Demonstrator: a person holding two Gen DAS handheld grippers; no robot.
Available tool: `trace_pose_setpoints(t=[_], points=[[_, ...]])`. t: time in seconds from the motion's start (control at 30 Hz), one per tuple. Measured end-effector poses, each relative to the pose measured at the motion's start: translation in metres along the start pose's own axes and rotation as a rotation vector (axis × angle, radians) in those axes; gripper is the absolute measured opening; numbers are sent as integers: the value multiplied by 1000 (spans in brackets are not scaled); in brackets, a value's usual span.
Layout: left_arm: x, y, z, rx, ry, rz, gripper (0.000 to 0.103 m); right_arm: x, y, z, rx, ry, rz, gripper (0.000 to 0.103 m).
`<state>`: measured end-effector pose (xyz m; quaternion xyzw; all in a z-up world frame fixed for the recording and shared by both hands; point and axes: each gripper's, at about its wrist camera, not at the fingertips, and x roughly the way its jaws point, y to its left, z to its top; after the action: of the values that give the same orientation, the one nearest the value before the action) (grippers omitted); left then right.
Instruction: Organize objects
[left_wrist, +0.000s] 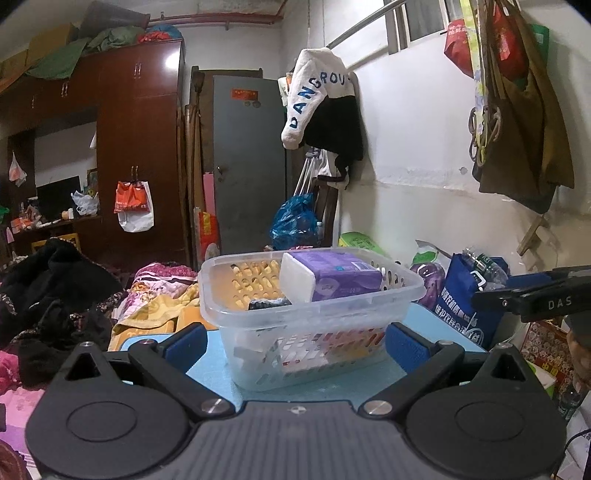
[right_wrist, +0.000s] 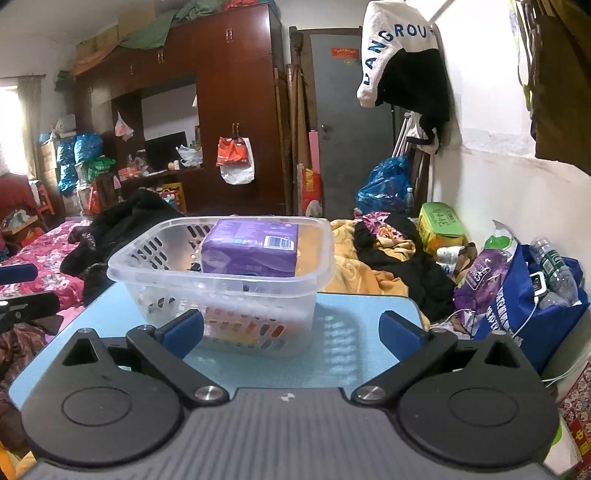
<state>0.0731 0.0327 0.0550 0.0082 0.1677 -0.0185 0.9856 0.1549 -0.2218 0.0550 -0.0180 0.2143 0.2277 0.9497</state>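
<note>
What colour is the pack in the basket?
Purple, with a white end; the pack shows best in the left wrist view.

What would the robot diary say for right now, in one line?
left gripper: open, empty | right gripper: open, empty | purple tissue pack: in clear basket | basket: on blue table

Basket (left_wrist: 314, 317) on bench (left_wrist: 332, 384), tissue pack (left_wrist: 332, 277) tilted inside it on other items. Left tongs (left_wrist: 295, 339) at basket's 6 o'clock, right tongs (right_wrist: 291, 332) before it too. Tote bag (right_wrist: 532, 295) at bench's 3 o'clock, bed (right_wrist: 44, 258) at 9, wardrobe (right_wrist: 236, 110) at 12.
</note>
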Motion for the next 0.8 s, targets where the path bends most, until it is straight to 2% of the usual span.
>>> trace_pose_setpoints(t=[0.8], points=[[1, -5, -1, 16, -4, -1, 103, -3, 10, 0, -33, -8, -8, 103]])
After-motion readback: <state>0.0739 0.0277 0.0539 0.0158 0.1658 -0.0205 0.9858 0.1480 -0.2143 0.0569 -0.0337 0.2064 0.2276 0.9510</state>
